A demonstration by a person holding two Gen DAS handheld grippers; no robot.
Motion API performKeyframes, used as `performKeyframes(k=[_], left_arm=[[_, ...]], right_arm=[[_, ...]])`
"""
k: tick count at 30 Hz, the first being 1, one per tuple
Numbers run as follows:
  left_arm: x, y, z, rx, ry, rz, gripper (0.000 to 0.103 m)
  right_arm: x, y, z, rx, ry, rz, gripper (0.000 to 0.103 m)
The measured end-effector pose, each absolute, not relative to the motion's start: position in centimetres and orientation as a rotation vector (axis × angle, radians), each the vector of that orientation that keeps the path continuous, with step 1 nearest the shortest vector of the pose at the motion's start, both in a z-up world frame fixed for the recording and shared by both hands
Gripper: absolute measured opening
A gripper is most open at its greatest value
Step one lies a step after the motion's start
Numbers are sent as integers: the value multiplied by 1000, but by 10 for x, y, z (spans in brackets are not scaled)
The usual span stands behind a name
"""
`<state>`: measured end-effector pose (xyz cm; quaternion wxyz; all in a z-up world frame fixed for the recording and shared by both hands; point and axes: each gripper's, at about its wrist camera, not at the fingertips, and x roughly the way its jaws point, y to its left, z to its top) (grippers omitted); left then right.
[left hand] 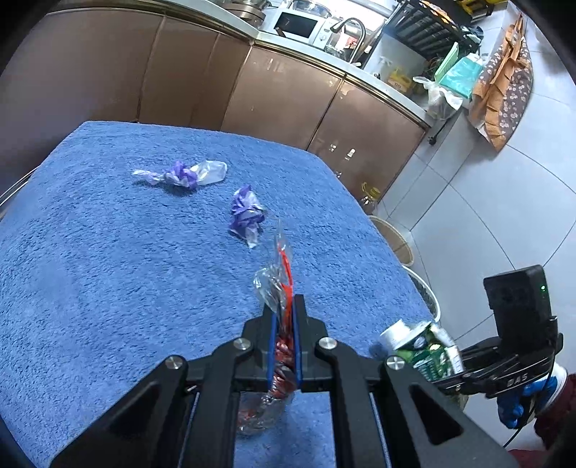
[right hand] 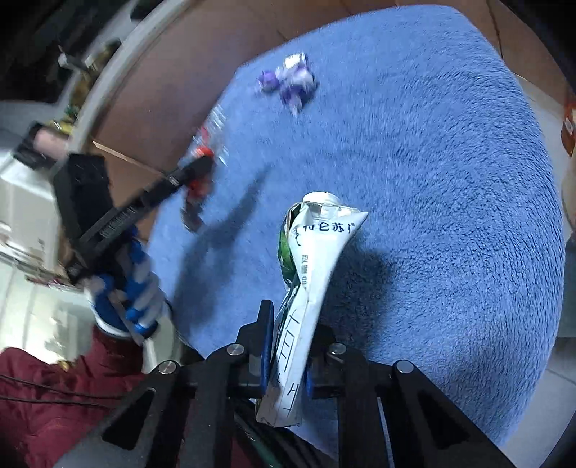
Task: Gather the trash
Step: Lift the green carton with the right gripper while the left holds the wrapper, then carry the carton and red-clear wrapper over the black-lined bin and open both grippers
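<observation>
My left gripper [left hand: 284,306] is shut on a clear plastic wrapper with red print [left hand: 279,284], held above the blue towel-covered table [left hand: 108,270]. My right gripper [right hand: 289,316] is shut on a crushed green-and-white carton [right hand: 316,248]; the carton also shows in the left wrist view [left hand: 428,351], at the table's right edge. Two crumpled purple wrappers lie on the towel, one nearer [left hand: 246,214] and one farther left [left hand: 181,173]. In the blurred right wrist view the purple wrappers [right hand: 291,81] lie at the far side, and the left gripper [right hand: 201,169] holds its wrapper at the left.
Brown kitchen cabinets [left hand: 280,93] stand behind the table, with a microwave [left hand: 298,23] and a faucet on the counter. A woven basket [left hand: 396,241] and a white bin rim [left hand: 428,295] sit on the tiled floor to the right of the table.
</observation>
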<state>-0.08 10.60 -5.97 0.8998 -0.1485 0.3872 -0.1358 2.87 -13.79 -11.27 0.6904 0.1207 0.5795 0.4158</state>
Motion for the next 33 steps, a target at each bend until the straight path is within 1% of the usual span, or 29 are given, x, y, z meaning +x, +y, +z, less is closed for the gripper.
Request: performKeyframes(k=[5, 7, 11, 15, 18, 22, 24, 26, 28, 30, 32, 33], left_arm=[[19, 76, -49, -251, 823, -327, 7], [35, 51, -42, -215, 834, -371, 7], [65, -9, -28, -127, 842, -462, 7], [104, -91, -18, -44, 852, -578, 7], [136, -153, -22, 7, 868, -652, 7], [181, -233, -36, 27, 904, -722, 7], [200, -264, -46, 16, 926, -748, 7], [218, -289, -58, -6, 957, -762, 9], [233, -312, -72, -13, 984, -773, 9], [247, -332, -85, -30, 1013, -775, 14], [256, -342, -97, -59, 1047, -778, 39], [259, -346, -101, -68, 1053, -771, 43]], right_arm=[[33, -168, -95, 369, 1158, 909, 13], [39, -192, -87, 400, 1087, 855, 13], [51, -249, -76, 418, 963, 647, 13], [58, -310, -69, 383, 855, 349, 13], [66, -353, -72, 393, 811, 180, 13], [83, -398, -84, 392, 799, 25, 13], [93, -415, -95, 365, 805, -58, 13], [101, -430, -113, 395, 819, -97, 14], [108, -440, -123, 388, 839, -139, 16], [115, -448, -135, 393, 853, -160, 16], [122, -456, -145, 384, 872, -181, 18], [125, -458, -150, 382, 880, -193, 23]])
